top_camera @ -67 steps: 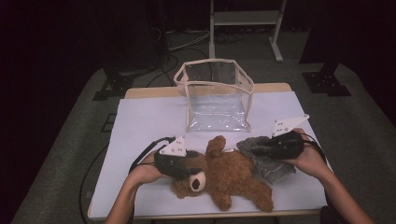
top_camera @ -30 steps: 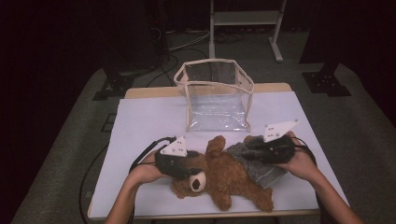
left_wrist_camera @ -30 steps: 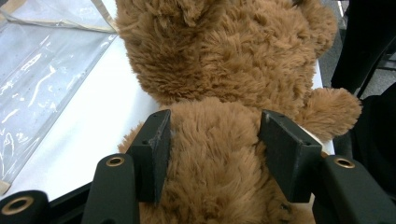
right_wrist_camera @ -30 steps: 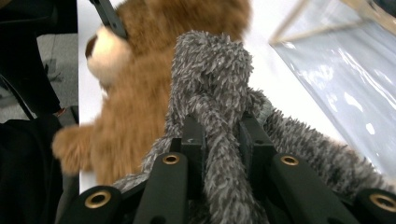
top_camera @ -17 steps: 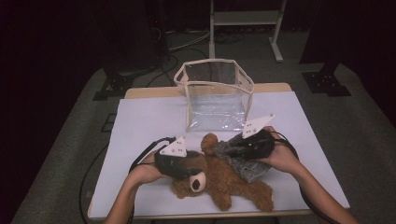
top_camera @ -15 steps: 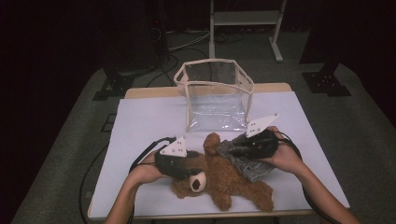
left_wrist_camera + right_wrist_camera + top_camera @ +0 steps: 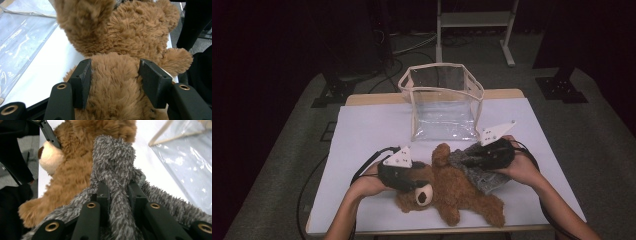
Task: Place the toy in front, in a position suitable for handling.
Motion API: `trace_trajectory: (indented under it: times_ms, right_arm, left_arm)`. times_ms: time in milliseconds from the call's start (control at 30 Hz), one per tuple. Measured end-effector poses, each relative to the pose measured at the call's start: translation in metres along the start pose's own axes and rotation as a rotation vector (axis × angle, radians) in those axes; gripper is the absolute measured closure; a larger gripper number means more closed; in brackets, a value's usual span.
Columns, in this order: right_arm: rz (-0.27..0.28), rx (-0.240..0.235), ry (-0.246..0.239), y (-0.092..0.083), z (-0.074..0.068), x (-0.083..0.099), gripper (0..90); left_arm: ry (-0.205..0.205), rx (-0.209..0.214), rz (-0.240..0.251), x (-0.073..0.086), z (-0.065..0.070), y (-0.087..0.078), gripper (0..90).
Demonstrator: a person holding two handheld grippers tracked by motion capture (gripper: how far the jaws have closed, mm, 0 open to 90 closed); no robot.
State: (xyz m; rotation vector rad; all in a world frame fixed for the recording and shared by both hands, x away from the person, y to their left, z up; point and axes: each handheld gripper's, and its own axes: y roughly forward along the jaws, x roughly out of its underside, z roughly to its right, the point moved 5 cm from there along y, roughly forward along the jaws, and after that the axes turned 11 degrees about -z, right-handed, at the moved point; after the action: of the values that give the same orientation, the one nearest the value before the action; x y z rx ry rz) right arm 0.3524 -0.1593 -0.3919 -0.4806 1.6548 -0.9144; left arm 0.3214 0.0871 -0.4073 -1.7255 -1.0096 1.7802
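Observation:
A brown teddy bear (image 7: 452, 192) lies on its back on the white table (image 7: 362, 135), head to the left. My left gripper (image 7: 404, 177) is shut on the bear's head (image 7: 113, 82), both pads (image 7: 83, 82) pressed into the fur. A grey furry garment (image 7: 479, 175) lies across the bear's body. My right gripper (image 7: 474, 160) is shut on a bunched fold of the grey garment (image 7: 117, 185), held over the bear's chest near its raised arm (image 7: 442, 152).
A clear plastic bag with a cream rim (image 7: 442, 102) stands open at the back middle of the table. Cables (image 7: 367, 162) trail from both grippers. A metal stand (image 7: 472, 30) and dark floor lie beyond the table.
My right gripper has carried the grey garment leftward, from beside the bear's legs onto its body. The left gripper has stayed on the bear's head.

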Motion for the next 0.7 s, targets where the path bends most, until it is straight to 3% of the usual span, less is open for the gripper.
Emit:
trace_trajectory:
  times_ms: [133,333,567,700]
  right_arm:
    - [0.006,0.011,0.013,-0.006,0.001,0.005,74.0]
    - [-0.019,0.033,-0.041,-0.005,-0.006,-0.004,73.9]
    - [-0.001,0.02,0.065,-0.015,0.01,0.034,73.6]
    - [0.008,0.022,0.1,-0.016,0.012,0.051,73.6]
  left_arm:
    - [-0.003,0.005,-0.001,0.0,-0.001,0.001,44.1]
    - [-0.002,0.0,0.003,0.0,0.0,0.0,44.0]
    - [-0.004,-0.021,0.006,-0.004,-0.002,-0.001,44.1]
    - [-0.028,-0.028,0.055,-0.01,-0.009,-0.005,44.0]
